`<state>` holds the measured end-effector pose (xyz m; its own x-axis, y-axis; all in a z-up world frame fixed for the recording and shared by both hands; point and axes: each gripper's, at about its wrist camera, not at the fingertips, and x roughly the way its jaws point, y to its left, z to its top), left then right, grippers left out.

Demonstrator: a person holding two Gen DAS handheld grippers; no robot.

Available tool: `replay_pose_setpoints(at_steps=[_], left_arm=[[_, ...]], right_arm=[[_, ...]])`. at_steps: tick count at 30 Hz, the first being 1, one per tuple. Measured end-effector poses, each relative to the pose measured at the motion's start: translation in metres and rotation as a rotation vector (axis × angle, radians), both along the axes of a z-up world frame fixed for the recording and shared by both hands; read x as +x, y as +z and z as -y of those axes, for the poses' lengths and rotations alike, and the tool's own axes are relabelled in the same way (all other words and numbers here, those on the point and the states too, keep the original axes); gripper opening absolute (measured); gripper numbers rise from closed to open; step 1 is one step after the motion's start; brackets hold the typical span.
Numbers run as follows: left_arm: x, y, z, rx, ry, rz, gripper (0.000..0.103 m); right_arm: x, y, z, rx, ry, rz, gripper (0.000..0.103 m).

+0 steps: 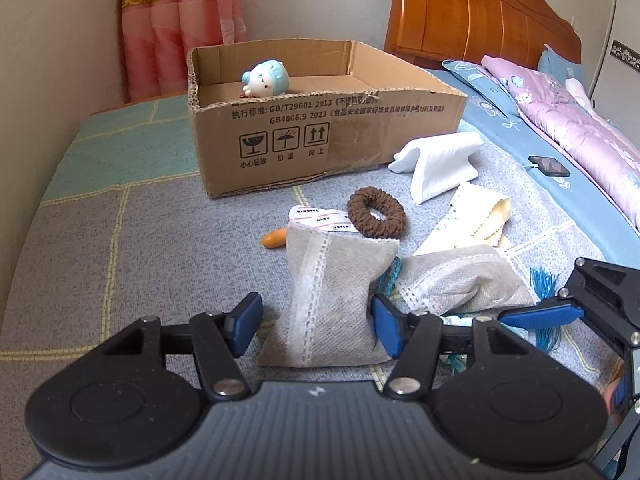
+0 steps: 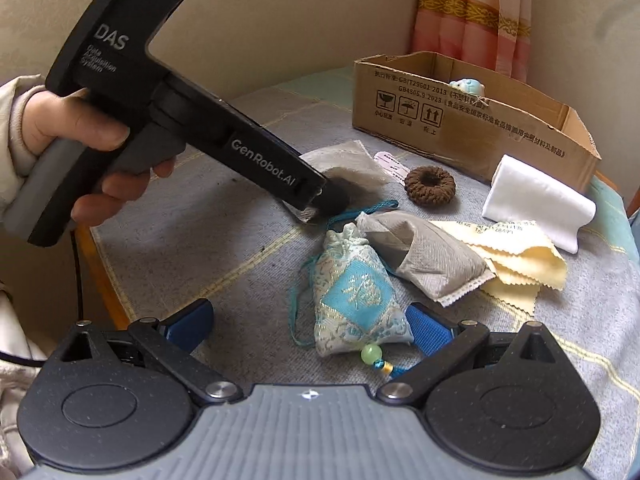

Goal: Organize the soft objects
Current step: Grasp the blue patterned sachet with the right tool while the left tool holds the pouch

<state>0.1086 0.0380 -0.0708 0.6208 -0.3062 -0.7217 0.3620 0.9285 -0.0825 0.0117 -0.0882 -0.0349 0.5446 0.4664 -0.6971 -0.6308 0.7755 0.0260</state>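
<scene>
A grey non-woven pouch stands on the bed between the jaws of my left gripper. The right pad touches it, the left pad is clear of it, so the gripper is open. A blue brocade sachet with a green bead lies between the wide-open jaws of my right gripper, not gripped. A second grey pouch, a brown scrunchie, a white folded cloth and a yellow cloth lie nearby. The cardboard box behind them holds a blue-white plush toy.
A small orange item and a red-striped packet lie beside the pouch. A phone and a pink quilt are at the right, by the wooden headboard. A hand holds the left gripper's handle.
</scene>
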Motion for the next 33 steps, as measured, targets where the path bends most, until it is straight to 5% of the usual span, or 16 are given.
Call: replay_pose_setpoints(at_steps=[8, 15, 19, 21, 28, 33], left_arm=[[0.000, 0.000, -0.008, -0.009, 0.014, -0.005, 0.067], [-0.001, 0.000, -0.004, -0.007, 0.008, 0.003, 0.067], [0.000, -0.001, -0.002, -0.010, 0.001, 0.006, 0.065], [0.000, -0.001, 0.000, -0.006, -0.006, 0.007, 0.064], [0.001, 0.003, 0.002, -0.015, -0.022, -0.002, 0.040], [-0.002, 0.010, -0.001, -0.008, -0.034, 0.009, 0.036]], right_arm=[[0.004, 0.000, -0.010, -0.017, -0.001, 0.028, 0.099], [0.006, 0.007, -0.005, -0.026, -0.048, 0.036, 0.072], [0.010, 0.007, -0.004, -0.033, -0.079, 0.052, 0.065], [0.011, 0.008, -0.006, -0.023, -0.084, 0.048, 0.051], [0.006, 0.009, -0.009, -0.065, -0.084, 0.081, 0.036], [0.002, 0.017, -0.001, -0.063, -0.086, 0.072, 0.032]])
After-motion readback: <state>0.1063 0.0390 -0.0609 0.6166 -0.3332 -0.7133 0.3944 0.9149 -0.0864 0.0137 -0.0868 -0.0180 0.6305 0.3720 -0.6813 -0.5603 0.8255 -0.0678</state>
